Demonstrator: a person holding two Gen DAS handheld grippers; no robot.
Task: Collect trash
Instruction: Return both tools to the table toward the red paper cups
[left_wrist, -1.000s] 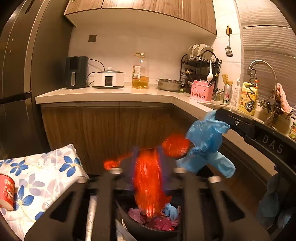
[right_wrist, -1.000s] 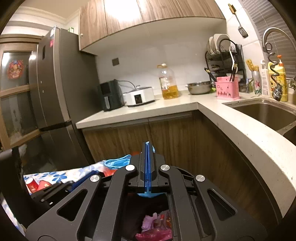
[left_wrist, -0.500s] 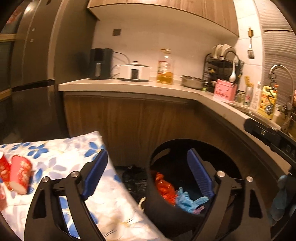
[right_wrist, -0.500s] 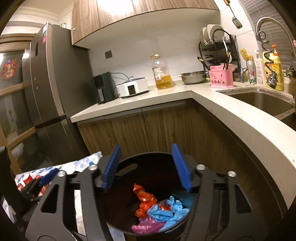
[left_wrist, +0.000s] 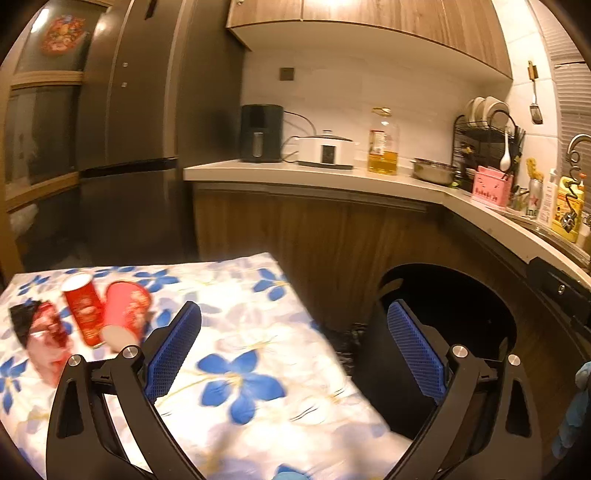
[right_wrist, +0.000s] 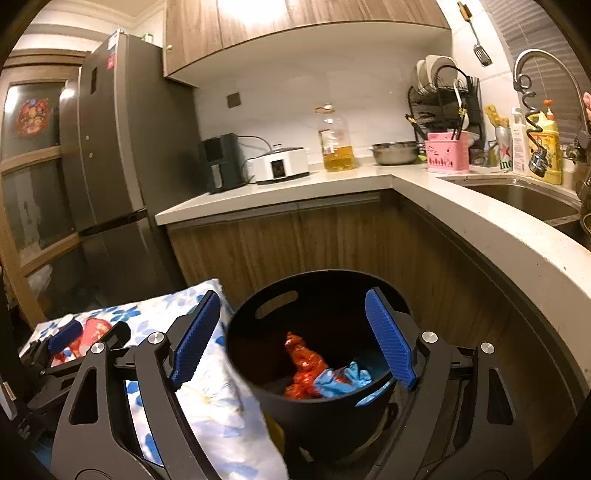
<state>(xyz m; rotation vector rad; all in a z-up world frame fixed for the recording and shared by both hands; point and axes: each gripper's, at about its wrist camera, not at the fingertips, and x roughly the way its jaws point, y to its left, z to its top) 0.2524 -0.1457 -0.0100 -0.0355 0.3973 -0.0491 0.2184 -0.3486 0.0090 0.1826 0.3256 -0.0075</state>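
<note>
- The black bin (left_wrist: 461, 295), at four o'clock in the left wrist view, shows only darkness inside; its contents cannot be made out, and the left tool's finger hides its near rim.
- The flowered cloth (left_wrist: 240, 369) is blurred and cut off by the bottom edge.
- The crumpled wrapper (left_wrist: 40, 339) at nine o'clock is too smeared to identify.
- In the right wrist view, the red cups (right_wrist: 92, 332) at eight o'clock sit half hidden behind the other tool.

- The black bin (right_wrist: 314, 406) stands on the floor with its round mouth open upward; red and blue wrappers (right_wrist: 321, 369) lie low inside, leaving room above them.
- A flower-print cloth surface (left_wrist: 240, 369) lies just left of the bin; its near and middle part is bare.
- Red cups (left_wrist: 107, 314) and crumpled scraps (left_wrist: 40, 339) crowd its far left corner.
- Wooden cabinets (right_wrist: 295, 240) block the far side; the countertop (right_wrist: 517, 240) overhangs on the right.
</note>
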